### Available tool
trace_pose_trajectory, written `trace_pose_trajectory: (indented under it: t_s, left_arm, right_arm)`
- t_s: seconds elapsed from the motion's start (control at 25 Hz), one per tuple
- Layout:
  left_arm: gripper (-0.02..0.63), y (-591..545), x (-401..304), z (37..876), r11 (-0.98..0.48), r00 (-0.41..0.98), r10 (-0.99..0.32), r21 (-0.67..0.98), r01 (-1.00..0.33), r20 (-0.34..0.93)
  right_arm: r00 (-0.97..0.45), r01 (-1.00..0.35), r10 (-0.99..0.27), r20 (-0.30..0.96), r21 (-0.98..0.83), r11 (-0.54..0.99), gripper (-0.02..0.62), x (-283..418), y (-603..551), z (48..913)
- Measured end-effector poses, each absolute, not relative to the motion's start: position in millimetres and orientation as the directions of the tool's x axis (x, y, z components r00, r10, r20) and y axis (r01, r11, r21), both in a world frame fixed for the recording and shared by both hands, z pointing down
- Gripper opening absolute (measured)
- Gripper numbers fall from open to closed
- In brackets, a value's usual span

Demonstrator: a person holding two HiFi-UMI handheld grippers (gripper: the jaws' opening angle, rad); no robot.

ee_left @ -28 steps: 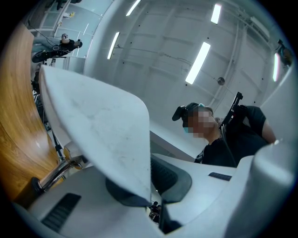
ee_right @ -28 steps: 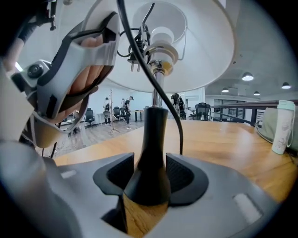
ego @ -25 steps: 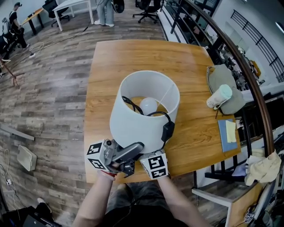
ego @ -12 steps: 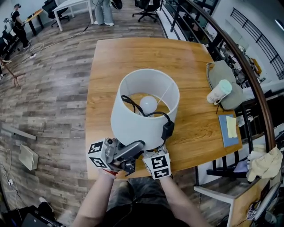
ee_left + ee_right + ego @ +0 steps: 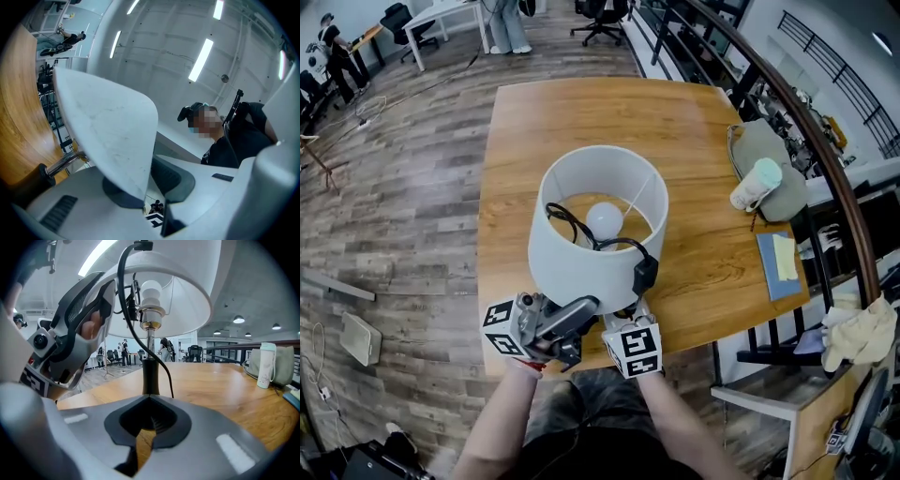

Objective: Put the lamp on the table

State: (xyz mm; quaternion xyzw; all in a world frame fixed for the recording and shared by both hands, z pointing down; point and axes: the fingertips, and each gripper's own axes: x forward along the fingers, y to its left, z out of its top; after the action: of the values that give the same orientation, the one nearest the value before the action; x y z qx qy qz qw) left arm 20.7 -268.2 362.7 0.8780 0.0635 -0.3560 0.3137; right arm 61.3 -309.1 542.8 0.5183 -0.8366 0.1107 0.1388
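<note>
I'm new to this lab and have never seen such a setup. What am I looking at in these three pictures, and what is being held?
There is no robot here: a person holds a hand-operated pair of tongs in each hand. The head view comes from a camera on the person's head, looking down at a wooden table. The two gripper views come from cameras riding on the tongs themselves. Near the table's front edge is a lamp with a white shade. Off to the side lie a grey bag, a pale cup and a blue notebook. The left tongs pinch the shade's lower rim. The right tongs have just closed, with nothing between them, in front of the lamp's black stem.
</note>
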Motion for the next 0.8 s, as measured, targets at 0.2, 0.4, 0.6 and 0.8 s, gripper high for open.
trace_pose_trajectory:
  t_s: [0.2,0.4,0.6,0.8]
  left_arm:
    - [0.040,-263.2,18.4,366.1,-0.788,0.741,-0.113,0.514,0.339,-0.662]
    - [0.051,-260.0,16.5,370.6,-0.784,0.745,-0.120,0.523,0.335,-0.657]
    - [0.051,-259.5,16.8,370.1,-0.784,0.747,-0.123,0.526,0.330,-0.653]
    - [0.072,-260.0,13.3,375.5,-0.790,0.765,-0.155,0.544,0.284,-0.625]
  right_arm:
    - [-0.437,-0.892,-0.833,0.340,-0.042,0.451,0.006,58.9,-303.3,539.5]
    - [-0.438,-0.890,-0.833,0.339,-0.037,0.454,0.006,57.5,-299.2,537.5]
    - [-0.430,-0.896,-0.840,0.329,-0.041,0.443,0.006,56.6,-296.4,533.1]
    - [-0.430,-0.896,-0.843,0.323,-0.038,0.443,0.006,54.7,-291.4,529.7]
